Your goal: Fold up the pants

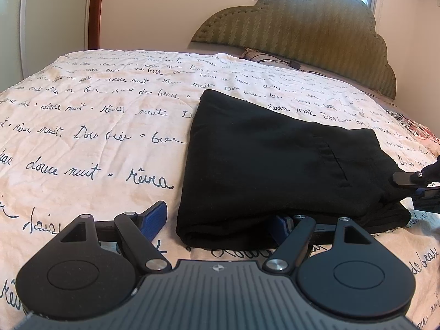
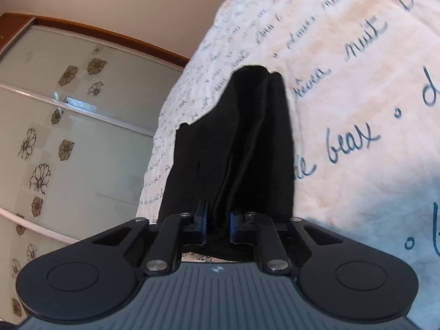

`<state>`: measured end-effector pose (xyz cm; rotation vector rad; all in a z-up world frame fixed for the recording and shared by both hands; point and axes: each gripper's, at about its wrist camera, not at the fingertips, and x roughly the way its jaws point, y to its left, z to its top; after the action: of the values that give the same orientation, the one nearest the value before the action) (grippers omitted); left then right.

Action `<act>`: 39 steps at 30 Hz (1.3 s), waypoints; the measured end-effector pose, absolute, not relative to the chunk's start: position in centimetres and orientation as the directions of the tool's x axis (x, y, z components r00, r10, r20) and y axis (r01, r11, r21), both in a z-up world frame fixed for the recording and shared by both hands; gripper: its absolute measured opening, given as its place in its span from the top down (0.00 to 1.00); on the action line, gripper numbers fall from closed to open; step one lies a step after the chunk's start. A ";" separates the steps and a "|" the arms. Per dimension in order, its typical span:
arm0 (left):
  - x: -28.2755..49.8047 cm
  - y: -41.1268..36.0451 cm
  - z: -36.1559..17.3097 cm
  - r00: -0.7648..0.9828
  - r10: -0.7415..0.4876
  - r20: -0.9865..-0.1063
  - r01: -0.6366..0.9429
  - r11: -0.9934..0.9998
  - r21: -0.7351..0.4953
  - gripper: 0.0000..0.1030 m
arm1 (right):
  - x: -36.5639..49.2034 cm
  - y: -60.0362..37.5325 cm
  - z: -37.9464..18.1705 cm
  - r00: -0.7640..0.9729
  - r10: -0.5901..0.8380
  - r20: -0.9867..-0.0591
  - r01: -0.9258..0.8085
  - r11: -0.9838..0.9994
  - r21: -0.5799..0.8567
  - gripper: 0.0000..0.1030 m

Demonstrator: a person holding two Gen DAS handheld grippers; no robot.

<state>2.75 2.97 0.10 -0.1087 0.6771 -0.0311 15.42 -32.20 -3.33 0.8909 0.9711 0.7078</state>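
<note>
Right claw (image 2: pixel 217 224) grips folded pants (image 2: pixel 242 148) (left claw (image 1: pixel 220 217) spread).

One pants (image 1: pixel 275 165), seemingly two grippers (image 1: pixel 220 220)

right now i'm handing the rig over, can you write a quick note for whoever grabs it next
Left tool: open, resting on the bedspread at the near edge of the pants; its right finger is tucked under or hidden by the fabric, nothing gripped.
Right tool: closed on the pants' layered right end.
Pants: black, already folded into a compact bundle lying on the bed.
Done: the main folds.
Left: probably release the right tool, smooth or square up the bundle; one further fold if needed.
</note>
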 end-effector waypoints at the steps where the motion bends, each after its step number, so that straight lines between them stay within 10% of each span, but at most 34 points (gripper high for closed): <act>1: 2.7 3.0 0.1 0.780 -0.066 -0.622 -0.003 0.994 -0.109 0.22 | 15.5 -32.4 -3.4 0.406 0.826 -0.391 -0.113 0.470 0.875 0.87; 9: 2.8 3.7 0.2 0.779 -0.046 -0.626 0.016 0.998 -0.054 0.33 | 15.8 -33.0 -5.9 0.380 0.828 -0.412 -0.041 0.460 0.887 0.88; 13: 2.3 2.9 0.6 0.778 -0.065 -0.624 0.081 0.997 -0.003 0.55 | 15.9 -33.1 -6.0 0.371 0.830 -0.417 -0.038 0.462 0.886 0.88; 24: 1.6 5.1 1.6 0.741 -0.025 -0.671 0.037 0.999 0.004 0.54 | 16.1 -33.1 -6.0 0.363 0.831 -0.421 -0.044 0.466 0.883 0.88; 29: 1.1 5.7 1.7 0.740 -0.034 -0.672 0.029 0.999 -0.019 0.73 | 16.1 -33.1 -6.0 0.362 0.831 -0.424 -0.040 0.468 0.883 0.88; 39: 1.2 5.2 0.4 0.739 -0.036 -0.673 0.077 0.997 0.032 0.78 | 16.1 -33.0 -5.9 0.357 0.826 -0.436 -0.039 0.480 0.877 0.89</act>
<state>1.18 5.24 0.39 0.0589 0.7365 -0.0618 16.14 -32.98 -5.92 0.9095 1.0616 0.6708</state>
